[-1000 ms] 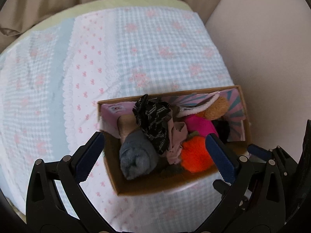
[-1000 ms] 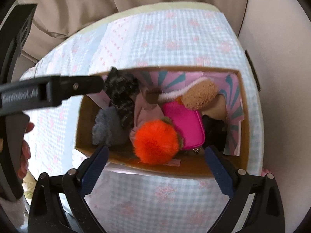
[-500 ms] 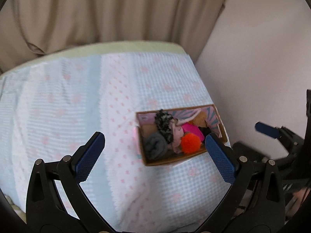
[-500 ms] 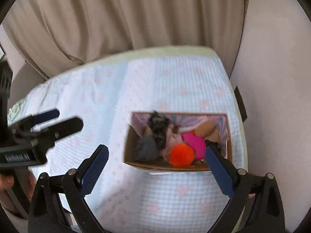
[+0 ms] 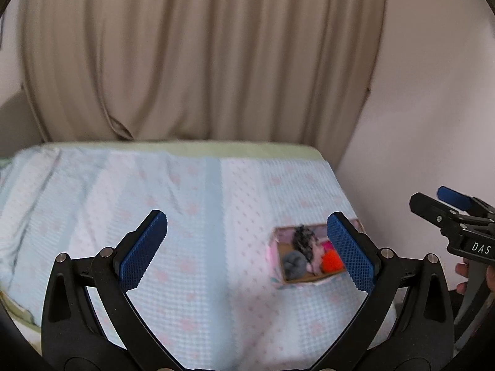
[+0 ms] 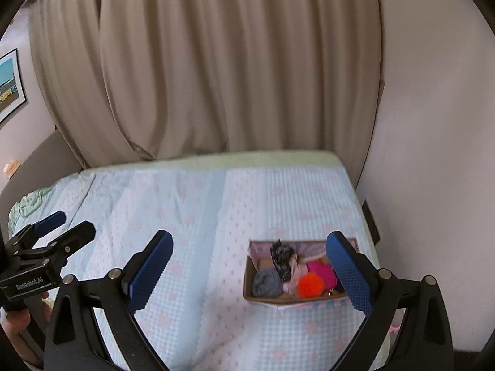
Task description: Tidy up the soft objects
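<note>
Blue-and-pink checked bedspread (image 6: 191, 216): covers the bed, bare across its left and middle.

Left gripper (image 5: 247, 249): jaws wide, nothing between the blue pads; held high and well apart from the box.

Cardboard box (image 6: 278, 300): sits on the bedspread near the bed's right edge, by the wall. Contents, left to right: grey rolled cloth (image 6: 266, 282), black-and-white patterned fabric (image 6: 282, 258), pale pink cloth (image 6: 294, 275), orange pom-pom (image 6: 310, 285), magenta pouch (image 6: 321, 270). All lie inside the box and crowd together.

Right gripper (image 6: 252, 272): jaws wide, empty, likewise far from the box.

Step in hand, as judged: the box looks packed, so sorting appears finished or nearly so. If more tidying follows, come down straight over one item, pinch its bulk, and avoid snagging neighbours.
</note>
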`<action>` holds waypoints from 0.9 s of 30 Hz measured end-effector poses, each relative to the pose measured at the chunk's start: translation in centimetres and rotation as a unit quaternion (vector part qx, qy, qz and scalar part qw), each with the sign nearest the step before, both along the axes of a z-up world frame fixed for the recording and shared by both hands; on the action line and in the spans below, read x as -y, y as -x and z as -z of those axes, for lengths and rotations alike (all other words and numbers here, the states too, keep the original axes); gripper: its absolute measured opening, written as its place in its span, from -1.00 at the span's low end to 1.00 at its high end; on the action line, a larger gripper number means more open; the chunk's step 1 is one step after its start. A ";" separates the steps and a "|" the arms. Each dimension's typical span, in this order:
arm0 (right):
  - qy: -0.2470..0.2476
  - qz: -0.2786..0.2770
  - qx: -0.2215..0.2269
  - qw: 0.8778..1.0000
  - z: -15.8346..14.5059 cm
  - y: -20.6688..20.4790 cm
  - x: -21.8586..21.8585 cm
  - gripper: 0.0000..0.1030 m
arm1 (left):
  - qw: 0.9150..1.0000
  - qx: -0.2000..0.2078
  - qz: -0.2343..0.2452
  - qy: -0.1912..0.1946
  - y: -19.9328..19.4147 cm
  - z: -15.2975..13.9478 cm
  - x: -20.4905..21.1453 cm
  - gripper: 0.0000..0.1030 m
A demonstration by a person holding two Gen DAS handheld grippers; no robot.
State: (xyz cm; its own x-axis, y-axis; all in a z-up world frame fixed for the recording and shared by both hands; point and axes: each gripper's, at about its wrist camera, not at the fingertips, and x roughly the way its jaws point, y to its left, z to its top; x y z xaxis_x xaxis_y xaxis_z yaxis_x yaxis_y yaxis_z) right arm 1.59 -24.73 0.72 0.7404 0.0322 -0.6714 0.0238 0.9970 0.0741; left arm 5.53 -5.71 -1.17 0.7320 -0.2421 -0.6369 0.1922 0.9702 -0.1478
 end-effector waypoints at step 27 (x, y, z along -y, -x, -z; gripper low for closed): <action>0.023 0.011 0.037 0.999 -1.4 0.7 -2.9 0.92 | 0.998 0.058 -0.023 -0.018 1.9 -1.6 -3.6 0.99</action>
State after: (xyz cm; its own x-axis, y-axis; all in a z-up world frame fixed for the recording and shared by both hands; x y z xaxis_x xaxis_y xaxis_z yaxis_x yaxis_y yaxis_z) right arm 0.85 -21.81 2.13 0.7880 -0.0151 -0.6155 0.0427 0.9986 0.0302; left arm 3.63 -2.08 0.44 0.8116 -0.1847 -0.5543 0.1612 0.9827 -0.0914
